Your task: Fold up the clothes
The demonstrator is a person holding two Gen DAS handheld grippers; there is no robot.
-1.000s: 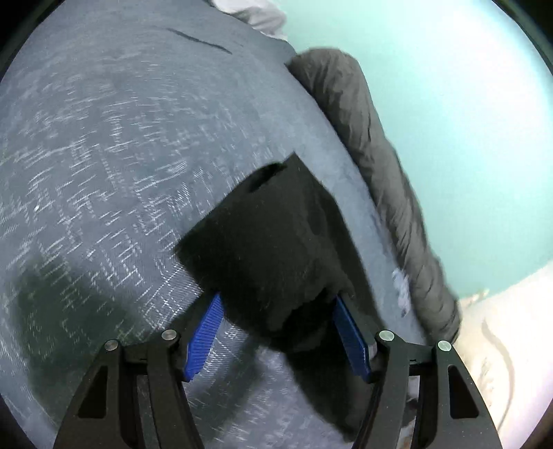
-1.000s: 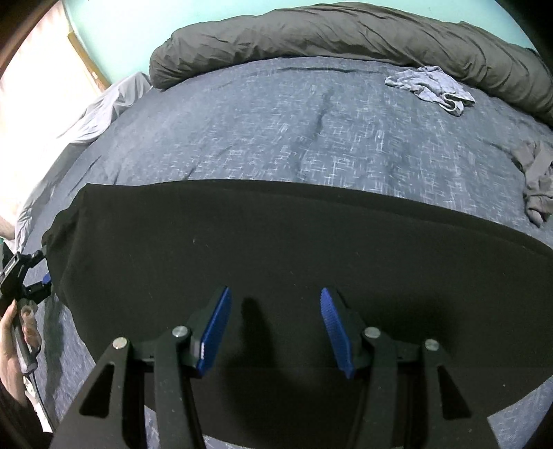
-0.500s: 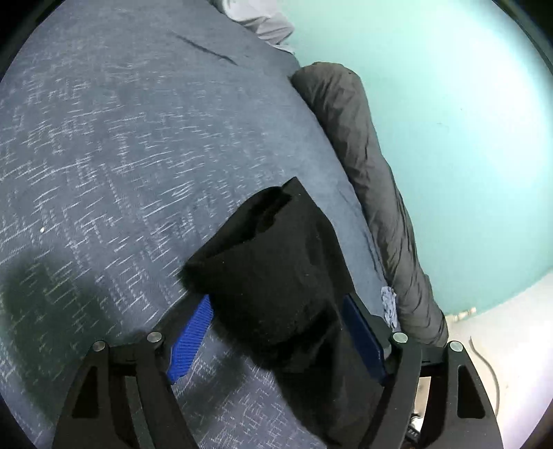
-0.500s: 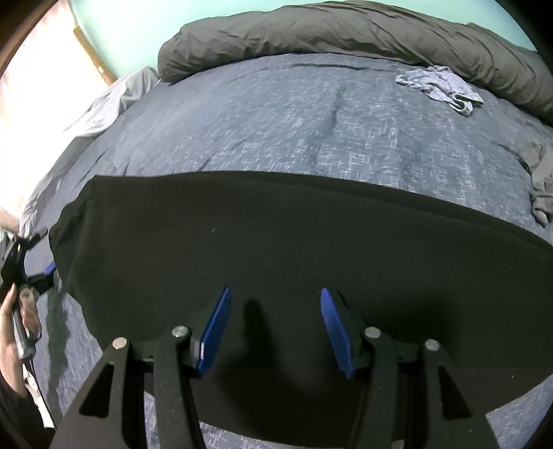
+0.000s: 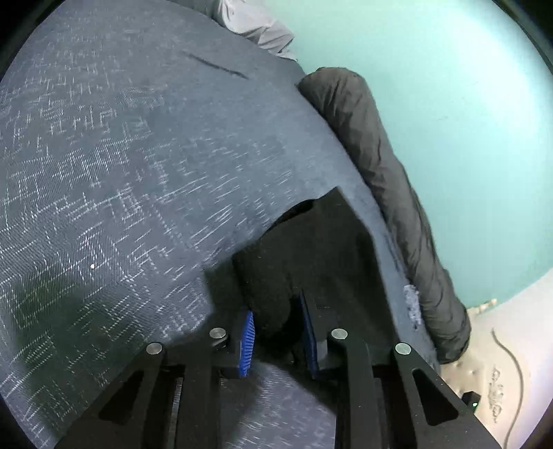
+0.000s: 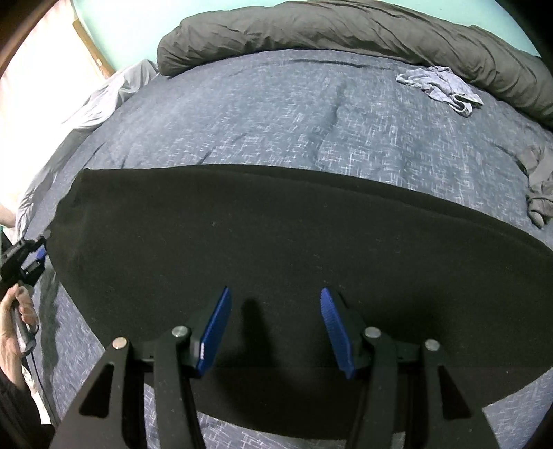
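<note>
A black garment lies spread flat across the blue-grey bedspread. My right gripper hovers over its near middle, open, with nothing between the blue pads. In the left wrist view one end of the black garment is bunched up. My left gripper has its jaws closing on that bunch, and the pads press the cloth from both sides. The right wrist view shows the left gripper at the garment's left end, held by a hand.
A rolled dark grey duvet runs along the far edge of the bed by the teal wall. A crumpled blue-grey garment and a grey garment lie at the right. A light grey sheet hangs off the far left corner.
The left jaws stood wide around the garment's end and have narrowed onto it, while the left gripper pushed slightly forward. The right gripper has stayed put and open.
</note>
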